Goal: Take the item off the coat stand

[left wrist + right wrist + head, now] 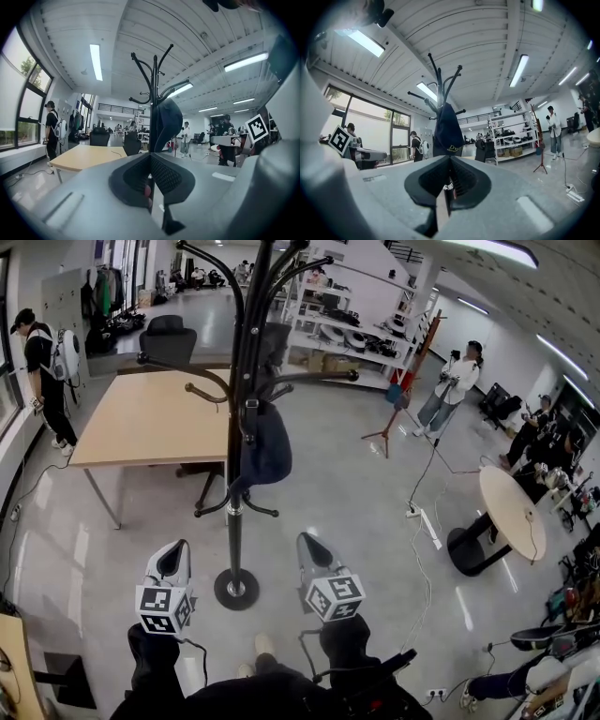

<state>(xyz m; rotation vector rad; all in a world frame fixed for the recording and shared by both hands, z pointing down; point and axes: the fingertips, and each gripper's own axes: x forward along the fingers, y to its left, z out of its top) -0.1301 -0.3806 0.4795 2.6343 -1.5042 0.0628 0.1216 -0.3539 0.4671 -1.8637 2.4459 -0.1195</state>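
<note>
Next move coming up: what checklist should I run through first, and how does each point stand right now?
1. Navy item hangs on the coat stand: ok.
2. Left gripper open for a grasp: not ok, jaws together, empty.
3. Right gripper open for a grasp: not ok, jaws together, empty.
4. Both grippers face the stand, short of the item: ok.
5. How the item is hooked on: cannot tell.
6. Nearest person stands well away from the stand: ok.

A black coat stand point(233, 531) carried a dark navy item point(267, 451) with small gold lettering, the left gripper point(172, 557) and right gripper point(313, 549) showed pale grey with black-and-white square markers, the far-left table point(150, 418) light tan, and the floor point(356, 512) glossy grey.
</note>
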